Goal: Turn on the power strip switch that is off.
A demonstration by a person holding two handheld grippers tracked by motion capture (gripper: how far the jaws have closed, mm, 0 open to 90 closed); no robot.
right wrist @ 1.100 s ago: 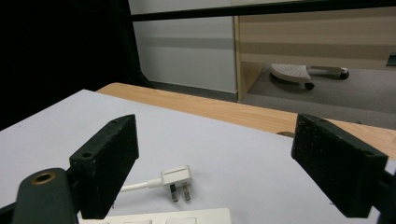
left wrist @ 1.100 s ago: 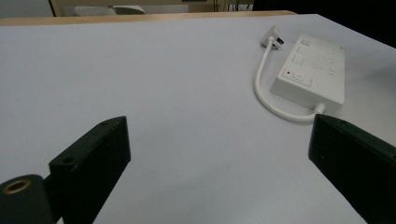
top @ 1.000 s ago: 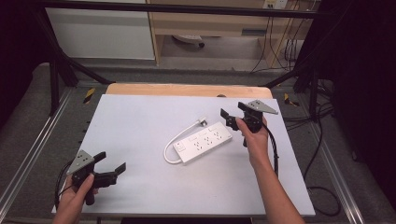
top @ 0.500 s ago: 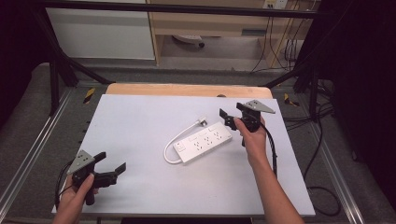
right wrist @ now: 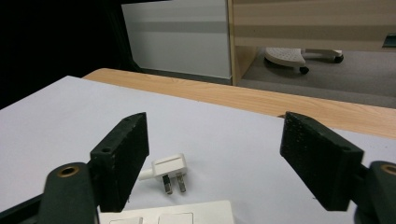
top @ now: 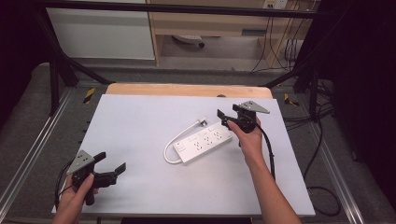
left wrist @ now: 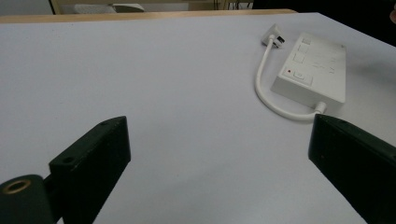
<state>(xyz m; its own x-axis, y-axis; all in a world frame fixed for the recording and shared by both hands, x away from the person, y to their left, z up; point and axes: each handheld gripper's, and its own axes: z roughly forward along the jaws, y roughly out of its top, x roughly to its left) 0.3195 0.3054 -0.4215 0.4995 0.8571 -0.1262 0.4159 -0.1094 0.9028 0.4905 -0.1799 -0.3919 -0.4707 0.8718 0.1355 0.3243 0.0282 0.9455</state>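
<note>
Mid-table: power strip (top: 204,143) flat on table (top: 140,121), plug (right wrist: 169,173) beside its far end. Right gripper (top: 223,119) above that end, jaws closing, nothing between. Left gripper (top: 112,162) spread wide, well apart, empty.

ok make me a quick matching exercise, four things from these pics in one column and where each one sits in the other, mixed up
Things:
1. power strip
2. plug
3. left tool
4. right tool

Places:
A. at the near left corner of the white table top, jaws wide apart with nothing between them
B. lying flat on the table just beyond the strip's far end
C. hovering over the strip's far right end, jaws open
D. lying at an angle near the middle of the table

Pairs: 1-D, 2-B, 3-A, 4-C
</note>
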